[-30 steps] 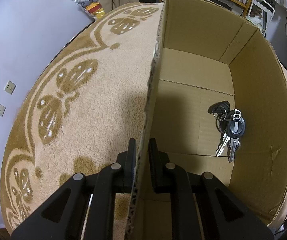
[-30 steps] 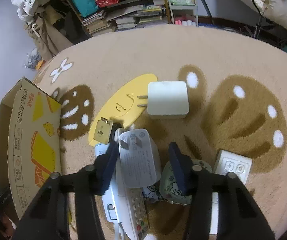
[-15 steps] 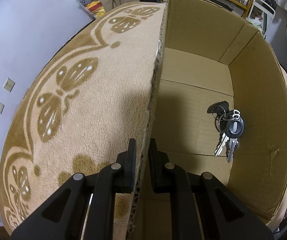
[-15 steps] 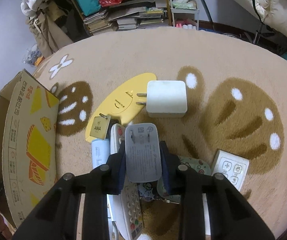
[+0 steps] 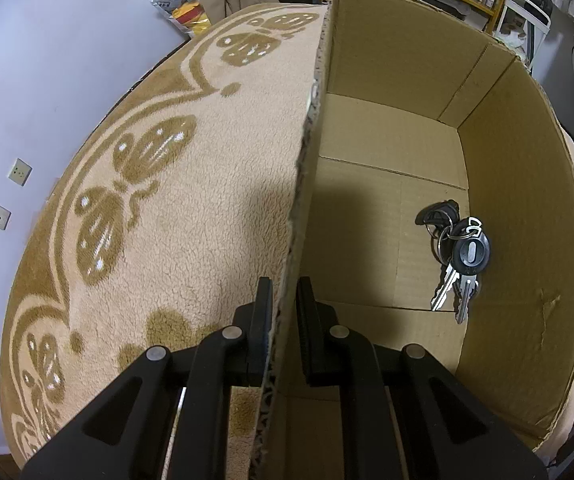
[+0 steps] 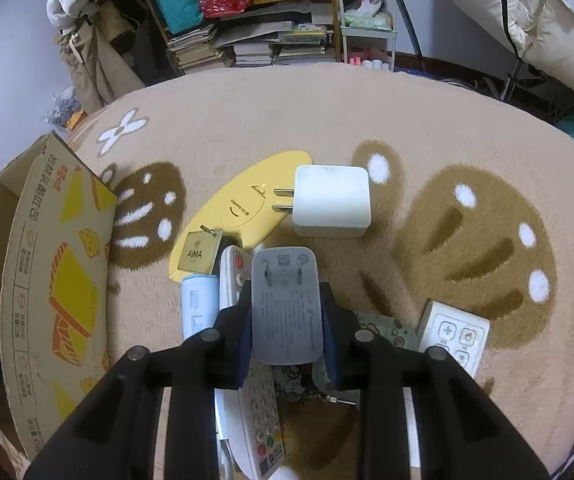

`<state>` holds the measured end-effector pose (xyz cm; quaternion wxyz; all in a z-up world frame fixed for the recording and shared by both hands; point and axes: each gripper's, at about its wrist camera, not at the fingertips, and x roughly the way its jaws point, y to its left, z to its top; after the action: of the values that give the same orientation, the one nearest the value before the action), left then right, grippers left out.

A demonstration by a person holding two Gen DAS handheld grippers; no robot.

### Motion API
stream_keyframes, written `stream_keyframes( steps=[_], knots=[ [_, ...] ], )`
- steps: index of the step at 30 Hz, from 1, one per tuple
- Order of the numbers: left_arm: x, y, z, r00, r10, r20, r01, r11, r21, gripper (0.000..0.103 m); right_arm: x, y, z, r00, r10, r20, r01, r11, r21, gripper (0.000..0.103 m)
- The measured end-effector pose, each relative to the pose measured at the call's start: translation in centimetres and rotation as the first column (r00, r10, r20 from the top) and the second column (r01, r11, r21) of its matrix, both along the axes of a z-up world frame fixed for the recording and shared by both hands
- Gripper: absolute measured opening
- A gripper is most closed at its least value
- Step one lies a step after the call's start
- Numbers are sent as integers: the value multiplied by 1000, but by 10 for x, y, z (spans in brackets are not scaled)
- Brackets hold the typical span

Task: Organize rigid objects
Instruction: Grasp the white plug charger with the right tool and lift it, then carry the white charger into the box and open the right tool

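The left gripper has its jaws clamped on the near left wall of the box, one finger outside over the rug and the other inside, the cardboard edge running up between them. Inside the box, a bunch of keys lies on the floor toward the right wall, well apart from those jaws. In the right wrist view the box stands at the far left of the scene, its printed side facing the pile of things on the rug. Right of it, a yellow card lies flat with a brass tag on its near end and a white plug touching its right edge, prongs pointing left. Nearer, a blue tube and a remote lie side by side, partly under the right gripper. Its jaws are clamped on a grey charger, the pads pressing its left and right sides, with its prongs at the far end and the label facing the camera; it sits above the remote. Just right of the jaws a patterned case shows, and further right a white switch rests on the rug.
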<state>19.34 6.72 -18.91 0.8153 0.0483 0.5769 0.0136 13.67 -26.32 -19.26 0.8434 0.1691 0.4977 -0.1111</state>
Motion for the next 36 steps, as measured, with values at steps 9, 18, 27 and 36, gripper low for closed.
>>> stream_keyframes(
  steps=[9, 18, 27, 36],
  knots=[
    [-1, 2, 1, 1000, 10, -8, -10, 1000, -10, 12, -6, -18, 7, 996, -71, 44, 65, 989, 131, 31],
    [-1, 1, 0, 1000, 8, -7, -8, 1000, 3, 12, -9, -24, 15, 992, -102, 78, 87, 980, 178, 31],
    [-2, 1, 2, 1000, 12, -13, -12, 1000, -8, 11, -15, -27, 37, 983, -109, 145, 78, 976, 205, 31],
    [-3, -1, 2, 1000, 5, -12, -5, 1000, -5, 11, -1, 14, 70, 976, 29, 216, -61, 988, 141, 31]
  ],
)
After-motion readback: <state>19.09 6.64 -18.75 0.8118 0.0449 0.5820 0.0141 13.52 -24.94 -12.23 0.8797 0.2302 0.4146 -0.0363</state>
